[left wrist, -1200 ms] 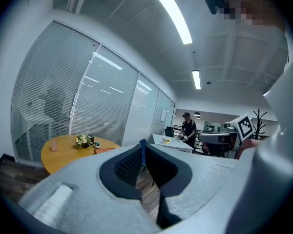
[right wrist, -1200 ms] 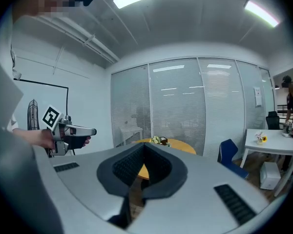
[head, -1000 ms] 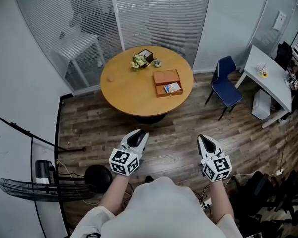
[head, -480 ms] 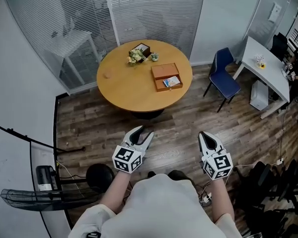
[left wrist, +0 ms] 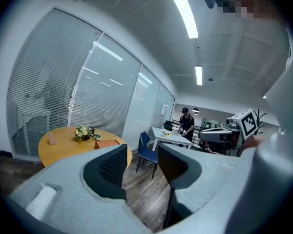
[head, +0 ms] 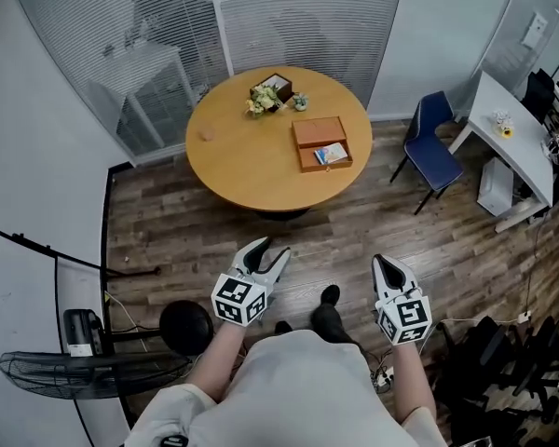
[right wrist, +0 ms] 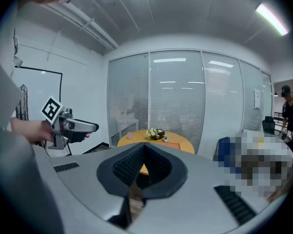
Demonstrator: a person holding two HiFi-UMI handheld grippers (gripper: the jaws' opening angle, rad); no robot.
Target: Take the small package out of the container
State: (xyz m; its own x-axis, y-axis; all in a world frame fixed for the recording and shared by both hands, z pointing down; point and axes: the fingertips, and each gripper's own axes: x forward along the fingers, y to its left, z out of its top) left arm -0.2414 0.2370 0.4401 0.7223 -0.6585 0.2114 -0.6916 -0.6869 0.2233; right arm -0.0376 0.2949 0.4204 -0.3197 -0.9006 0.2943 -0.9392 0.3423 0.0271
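Low over the floor, the left gripper (head: 271, 252) is opening with nothing between its jaws and the right gripper (head: 383, 263) is closed and empty, while far ahead the package (head: 330, 155) lies in the open container (head: 315, 131) on the table (head: 242, 161)

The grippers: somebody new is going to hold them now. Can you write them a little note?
Left gripper: jaws opening, nothing between them.
Right gripper: jaws together, empty.
Both are over the wood floor, short of the round wooden table.
The flat orange-brown box sits open on that table, with the small white-and-blue package inside.
Done: nothing taken out yet.
Left: walk up, grip the package, lift it out.
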